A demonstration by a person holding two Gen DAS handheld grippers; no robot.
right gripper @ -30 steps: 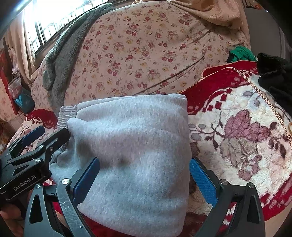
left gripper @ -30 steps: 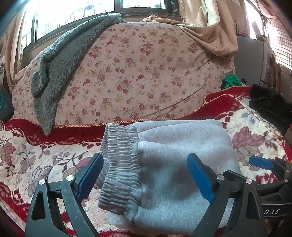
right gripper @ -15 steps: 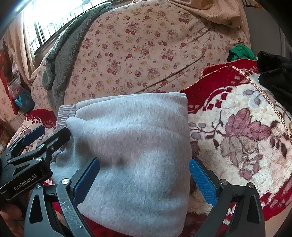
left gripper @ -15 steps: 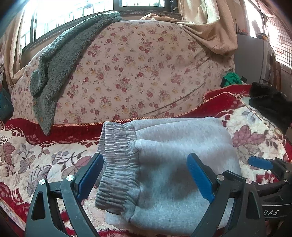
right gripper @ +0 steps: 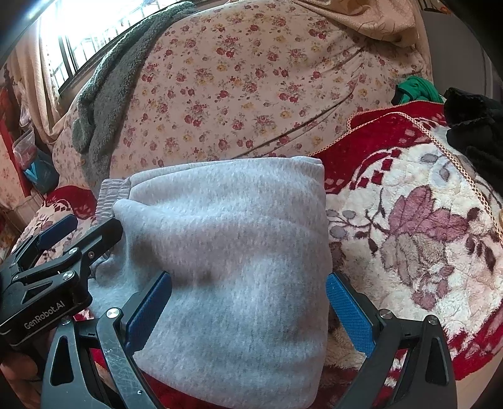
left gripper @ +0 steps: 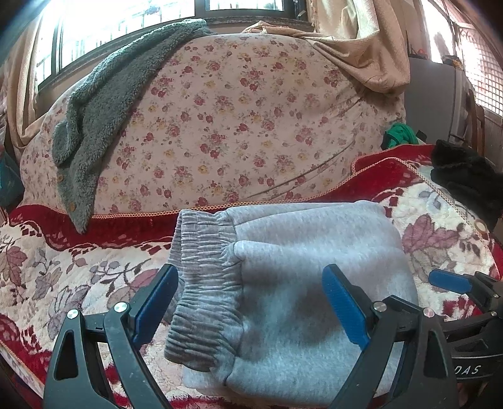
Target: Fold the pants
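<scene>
A floral quilt [left gripper: 251, 126] backs the red blanket [right gripper: 408, 220], where the grey pants [left gripper: 298, 267] lie folded. Left gripper [left gripper: 251, 302] and right gripper [right gripper: 248, 305] hover above them, jaws open. The left one reads "GenRobot.AI"; the right shows "DAS".

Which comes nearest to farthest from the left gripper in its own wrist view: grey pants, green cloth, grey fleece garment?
From the left gripper:
1. Grey pants, folded, directly under the fingers.
2. Grey fleece garment, draped upper left over the floral cushion.
3. Green cloth, far right, behind the cushion.

Daylit, window [left gripper: 132, 28] glare blown, fisheye-warped edges.
</scene>
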